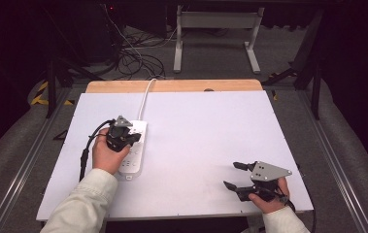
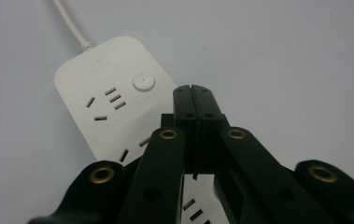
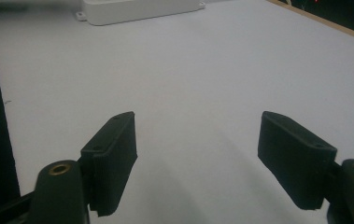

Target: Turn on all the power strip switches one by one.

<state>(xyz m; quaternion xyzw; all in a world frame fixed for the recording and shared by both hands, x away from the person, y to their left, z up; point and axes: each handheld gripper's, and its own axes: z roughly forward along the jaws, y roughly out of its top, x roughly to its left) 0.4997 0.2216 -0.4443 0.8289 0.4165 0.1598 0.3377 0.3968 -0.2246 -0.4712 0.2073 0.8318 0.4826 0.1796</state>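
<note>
Worktop (image 1: pixel 206 145) is lying under a white sheet, with a bare wooden strip showing along its far edge. White power strip (image 1: pixel 134 148) is sitting flat on the sheet, its white cord (image 1: pixel 145 99) running off past that wooden strip. Left gripper (image 1: pixel 132 139) is hovering directly over the power strip, held in the person's left hand (image 1: pixel 105 154); in the left gripper view its jaws are pressing together with nothing between them, tips pointing just beside the power strip's round button (image 2: pixel 144 81), with socket slots showing on either side of the jaws. Right gripper (image 1: pixel 235 175) is sitting well apart from the power strip, near the worktop's near edge, held low in the right hand (image 1: pixel 269 198). In the right gripper view its jaws are standing wide apart over bare sheet, the power strip's end (image 3: pixel 139 9) lying well beyond them. Cables (image 1: pixel 133 53) are lying tangled on the floor beyond the worktop.
</note>
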